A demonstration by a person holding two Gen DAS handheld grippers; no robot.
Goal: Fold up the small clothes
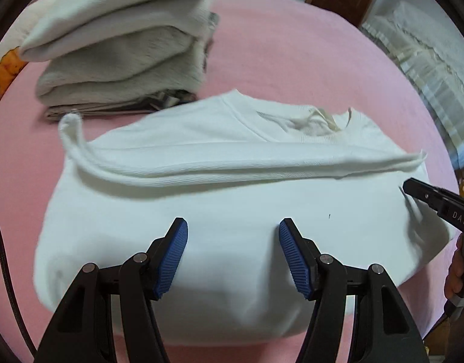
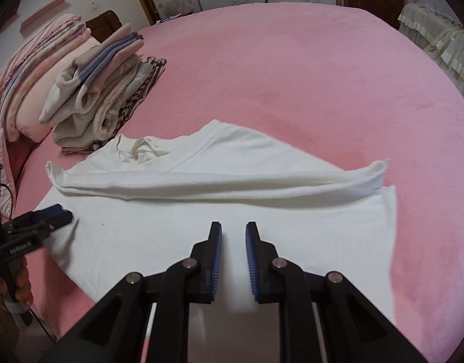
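A white cotton sweatshirt (image 1: 232, 211) lies partly folded on the pink bedsheet (image 1: 292, 45), near a stack of folded clothes (image 1: 120, 48). The left gripper (image 1: 233, 233) hovers spread and empty; the right gripper (image 2: 233, 236) hovers narrowly parted, pinching nothing.

Both views look steeply down from close above the near edge of the pink bed (image 2: 307, 75), each along its own tongs. The left wrist view sits to the left, the right wrist view to the right. They share the white shirt (image 1: 232, 211), the folded stack (image 1: 120, 54) at far left, and each other's tongs
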